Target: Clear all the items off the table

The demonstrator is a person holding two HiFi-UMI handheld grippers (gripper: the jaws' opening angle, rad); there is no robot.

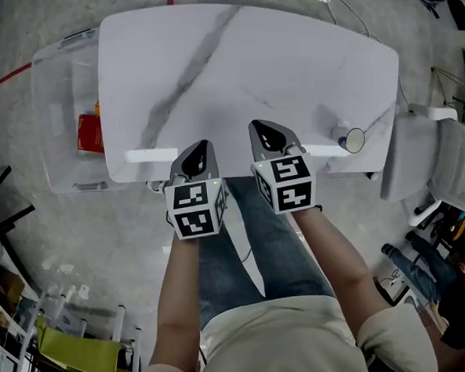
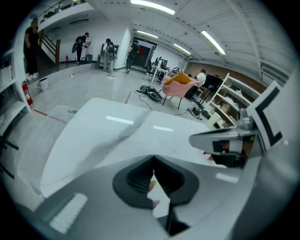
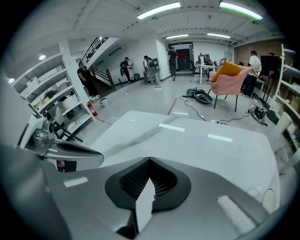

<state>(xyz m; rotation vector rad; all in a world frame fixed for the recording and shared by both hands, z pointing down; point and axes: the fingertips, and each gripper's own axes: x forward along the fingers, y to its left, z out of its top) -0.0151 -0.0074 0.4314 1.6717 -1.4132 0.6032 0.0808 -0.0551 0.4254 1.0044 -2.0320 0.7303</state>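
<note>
A: Head view: left claw (image 1: 199,150) and right claw (image 1: 267,133) are both clenched and empty, at the tabletop's (image 1: 233,71) near edge. One round thing (image 1: 355,140) lies on it, right of frame centre, by the edge.
B: Nearer hand?
A: Right. The thing lies to that claw's right. A bin (image 1: 58,97) sits at frame left, off the tabletop.
B: Left gripper view?
A: Jaws together, bare tabletop ahead.
B: Right gripper view?
A: Jaws together. The round thing (image 3: 268,200) is at lower right.
</note>
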